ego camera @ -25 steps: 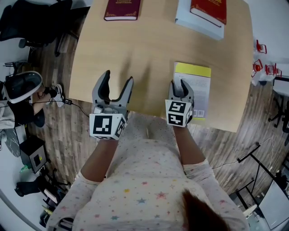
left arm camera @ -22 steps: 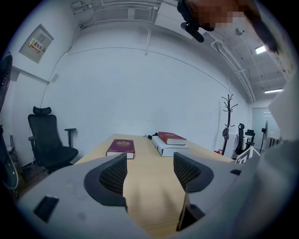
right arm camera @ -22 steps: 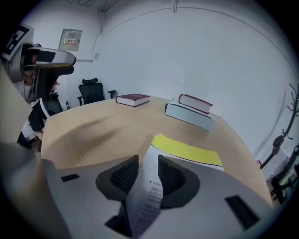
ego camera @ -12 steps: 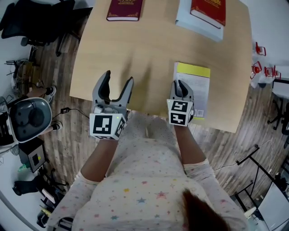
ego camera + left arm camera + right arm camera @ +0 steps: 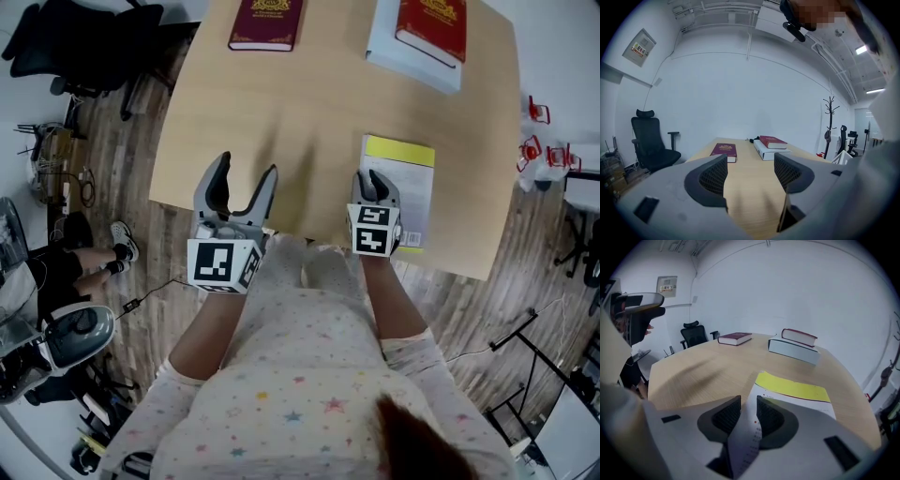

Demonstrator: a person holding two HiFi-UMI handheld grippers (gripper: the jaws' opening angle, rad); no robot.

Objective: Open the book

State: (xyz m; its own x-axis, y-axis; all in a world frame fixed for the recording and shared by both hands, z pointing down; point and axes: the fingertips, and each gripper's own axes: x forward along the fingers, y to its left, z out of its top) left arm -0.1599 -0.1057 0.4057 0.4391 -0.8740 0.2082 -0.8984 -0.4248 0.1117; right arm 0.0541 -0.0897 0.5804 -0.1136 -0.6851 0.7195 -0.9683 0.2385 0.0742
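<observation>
Pinching near cover corner of book (image 5: 418, 187), long axis pointing away, right fingers (image 5: 724, 416); left fingers (image 5: 712, 178) apart, empty.

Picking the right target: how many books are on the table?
4: maroon book far left; red book atop a pale book far right; yellow-banded book, cover pinched by right gripper.

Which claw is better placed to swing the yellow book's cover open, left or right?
Right. The right claw is shut on the cover of the yellow book; the left claw hangs open over bare table, beside it.
</observation>
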